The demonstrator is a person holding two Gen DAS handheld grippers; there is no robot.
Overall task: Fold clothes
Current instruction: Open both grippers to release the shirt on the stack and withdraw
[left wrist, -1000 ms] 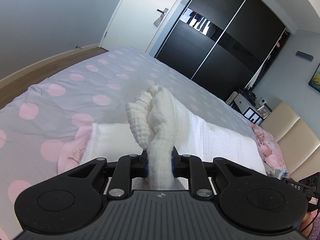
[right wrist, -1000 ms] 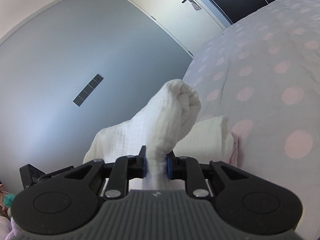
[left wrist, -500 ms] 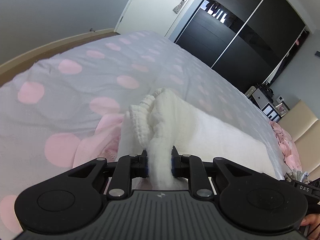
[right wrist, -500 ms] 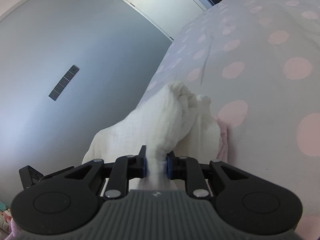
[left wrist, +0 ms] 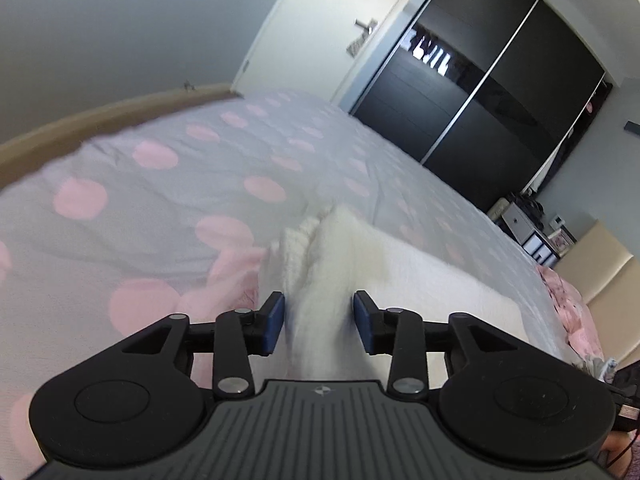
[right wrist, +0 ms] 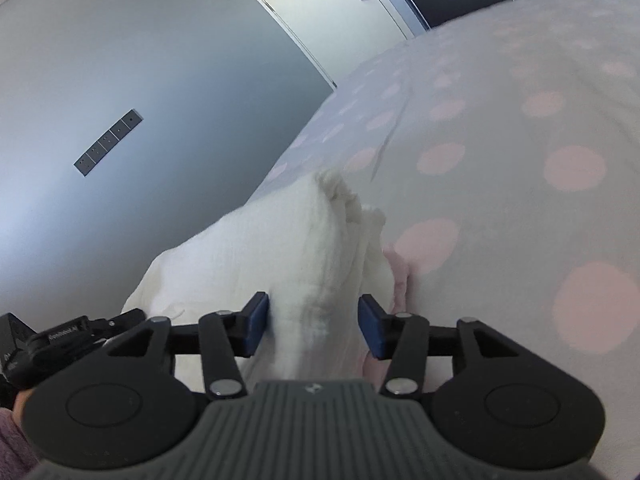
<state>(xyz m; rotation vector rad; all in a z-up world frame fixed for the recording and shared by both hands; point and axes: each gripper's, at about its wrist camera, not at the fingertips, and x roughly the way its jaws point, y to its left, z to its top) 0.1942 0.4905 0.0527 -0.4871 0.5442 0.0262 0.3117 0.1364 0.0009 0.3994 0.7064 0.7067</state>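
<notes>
A white crinkled muslin cloth (left wrist: pixel 400 276) lies folded on the bed, on top of a pink garment (left wrist: pixel 232 276). My left gripper (left wrist: pixel 319 322) stands open, its blue pads apart on either side of a raised fold of the cloth. In the right wrist view the same white cloth (right wrist: pixel 260 256) runs away to the left, with the pink garment (right wrist: pixel 398 276) peeking out at its right edge. My right gripper (right wrist: pixel 313 326) is open too, a ridge of cloth lying loose between its pads.
The bed has a grey cover with pink dots (left wrist: pixel 160 184). A dark sliding wardrobe (left wrist: pixel 480 92) and a white door (left wrist: pixel 320 28) stand beyond it. More pink clothes (left wrist: pixel 568 300) lie by the beige headboard (left wrist: pixel 608 264). The other gripper's body (right wrist: pixel 60 340) shows at lower left.
Both grippers lowered the cloth's gathered corners onto the folded pile, then opened and let go. The cloth now rests on the bed.
</notes>
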